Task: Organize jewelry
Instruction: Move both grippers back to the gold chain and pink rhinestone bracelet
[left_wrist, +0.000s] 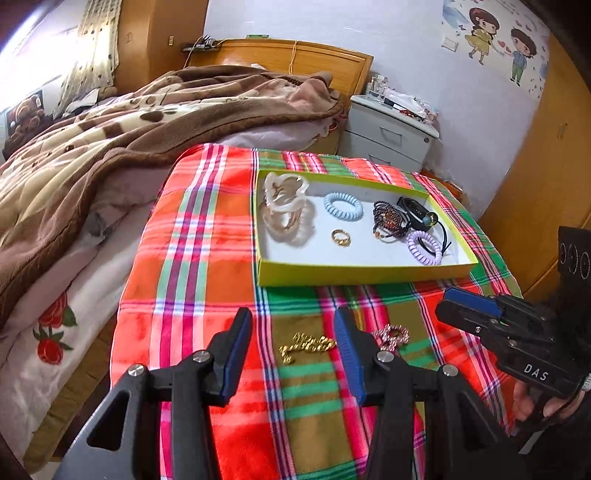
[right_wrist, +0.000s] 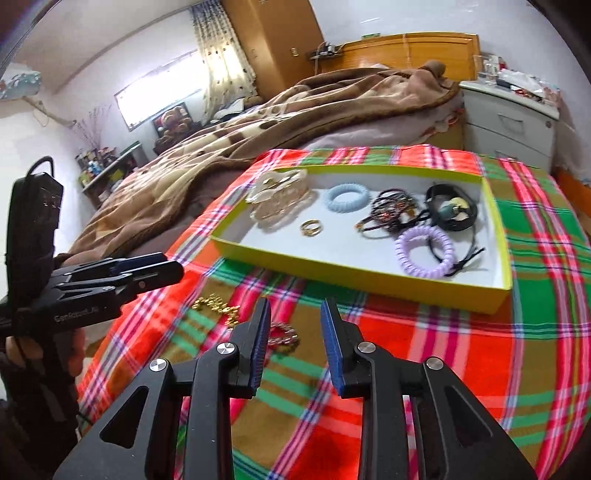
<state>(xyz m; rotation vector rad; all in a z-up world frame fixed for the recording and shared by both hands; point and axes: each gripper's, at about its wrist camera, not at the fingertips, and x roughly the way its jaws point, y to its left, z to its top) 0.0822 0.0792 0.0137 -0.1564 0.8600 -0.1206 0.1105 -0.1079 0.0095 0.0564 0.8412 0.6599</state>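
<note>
While both hand-held grippers (left_wrist: 291, 328) (right_wrist: 293, 317) gape empty, chain (left_wrist: 306, 345) between tips

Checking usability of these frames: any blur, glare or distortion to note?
Left wrist view: strong fisheye bending, window glare top left, yellow-green cardboard tray and gold chain sharp. Right wrist view: blown-out window, gold chain and plaid cloth smeared by motion blur.

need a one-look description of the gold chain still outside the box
On the plaid cloth, look in front of the yellow box, on the bare fabric nearer the camera. The gold chain lies loose there, left of a pink beaded bracelet; it is plain yellow metal links, not beads.
</note>
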